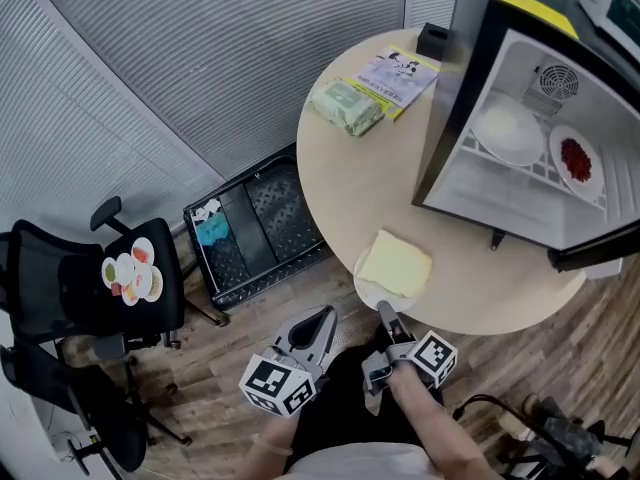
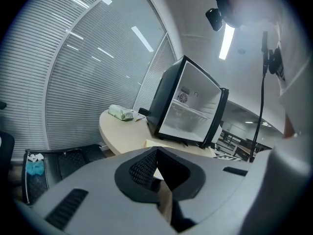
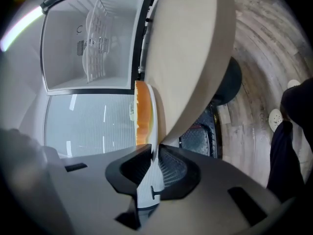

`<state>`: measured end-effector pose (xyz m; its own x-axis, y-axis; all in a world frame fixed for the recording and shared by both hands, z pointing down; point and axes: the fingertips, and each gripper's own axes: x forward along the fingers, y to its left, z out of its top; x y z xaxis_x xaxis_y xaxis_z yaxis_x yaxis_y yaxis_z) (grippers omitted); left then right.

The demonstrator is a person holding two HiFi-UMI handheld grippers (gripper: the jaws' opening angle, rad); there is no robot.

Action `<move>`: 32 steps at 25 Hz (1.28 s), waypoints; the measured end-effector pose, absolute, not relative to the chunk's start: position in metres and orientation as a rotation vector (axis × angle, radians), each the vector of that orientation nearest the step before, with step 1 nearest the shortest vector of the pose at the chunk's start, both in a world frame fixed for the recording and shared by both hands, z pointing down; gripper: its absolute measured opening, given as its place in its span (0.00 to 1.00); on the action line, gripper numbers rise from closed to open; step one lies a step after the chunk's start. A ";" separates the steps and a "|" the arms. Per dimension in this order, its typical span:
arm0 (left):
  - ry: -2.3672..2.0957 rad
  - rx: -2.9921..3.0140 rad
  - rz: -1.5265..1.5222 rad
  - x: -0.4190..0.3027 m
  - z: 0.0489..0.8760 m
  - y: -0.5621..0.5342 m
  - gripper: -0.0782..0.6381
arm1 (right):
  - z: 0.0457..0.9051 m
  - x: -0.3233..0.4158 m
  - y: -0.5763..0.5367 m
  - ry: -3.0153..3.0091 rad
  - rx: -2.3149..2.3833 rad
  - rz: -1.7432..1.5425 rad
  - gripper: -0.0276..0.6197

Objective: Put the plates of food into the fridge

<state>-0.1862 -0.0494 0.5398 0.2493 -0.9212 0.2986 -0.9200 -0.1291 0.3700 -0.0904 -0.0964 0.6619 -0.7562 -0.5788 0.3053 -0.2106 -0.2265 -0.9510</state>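
The right gripper [image 3: 152, 148] has its jaws pinched narrow on the near rim of the plate [image 1: 366, 284]. The plate lies flat at the table [image 1: 345, 168] edge, stretching straight ahead of the jaws toward the open fridge [image 1: 470, 98], a yellow slab [image 1: 395, 263] on top. Just beside it, the left gripper [image 2: 157, 150] is closed on nothing.

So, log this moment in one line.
right gripper: shut on plate rim | left gripper: shut, empty | fridge: open, two plates inside
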 end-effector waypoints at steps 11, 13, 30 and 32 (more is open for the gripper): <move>-1.619 2.101 0.008 -0.169 0.537 -0.062 0.12 | 0.647 -0.084 -0.099 1.819 -0.800 -2.008 0.07; -1.610 2.113 0.007 -0.165 0.535 -0.066 0.12 | 0.643 -0.081 -0.099 1.832 -0.778 -1.994 0.07; -1.475 2.263 -0.001 -0.119 0.517 -0.100 0.12 | 0.593 -0.025 -0.128 1.956 -0.775 -1.868 0.07; -1.450 2.287 -0.002 -0.112 0.514 -0.105 0.12 | 0.588 -0.014 -0.135 1.949 -0.781 -1.859 0.07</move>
